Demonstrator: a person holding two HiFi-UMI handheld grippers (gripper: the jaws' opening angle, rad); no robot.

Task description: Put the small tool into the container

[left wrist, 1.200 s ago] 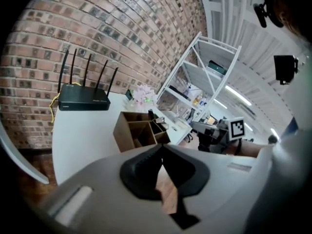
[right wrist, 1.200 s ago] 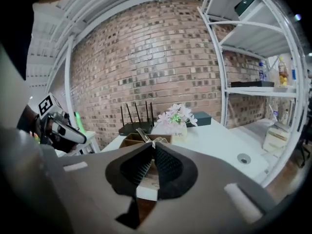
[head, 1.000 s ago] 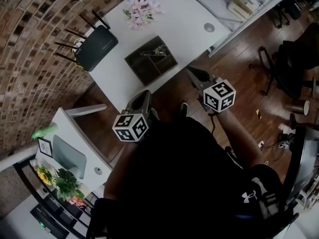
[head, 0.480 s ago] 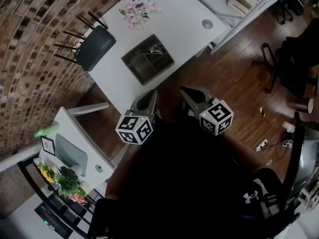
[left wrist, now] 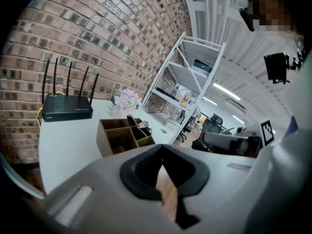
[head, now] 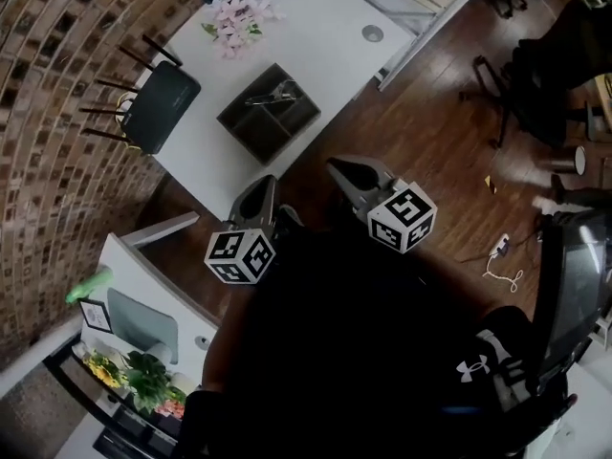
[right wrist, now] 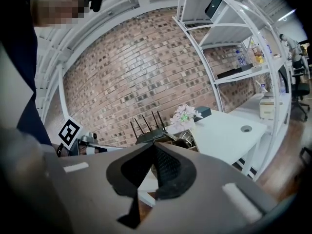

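Observation:
A dark wooden container (head: 269, 115) with compartments stands on the white table (head: 316, 46). A small metal tool (head: 274, 95) lies in its far compartment. My left gripper (head: 265, 184) and right gripper (head: 337, 167) hang side by side off the table's near edge, over the wood floor, both shut and empty. In the left gripper view the container (left wrist: 119, 136) sits ahead with the tool (left wrist: 139, 126) inside it, beyond my left gripper (left wrist: 162, 148). In the right gripper view my right gripper (right wrist: 153, 146) hides most of the container (right wrist: 183, 140).
A black router (head: 158, 120) with several antennas stands at the table's left, against the brick wall. Pink flowers (head: 230, 23) sit at the back. A white shelf rack (left wrist: 187, 84) stands past the table, a second desk (head: 143, 256) at my left, and office chairs (head: 545, 75) at the right.
My right gripper has moved leftward, closer to the left one. The left gripper has shifted only slightly. Both jaws stay shut, and the tool has not moved in the container.

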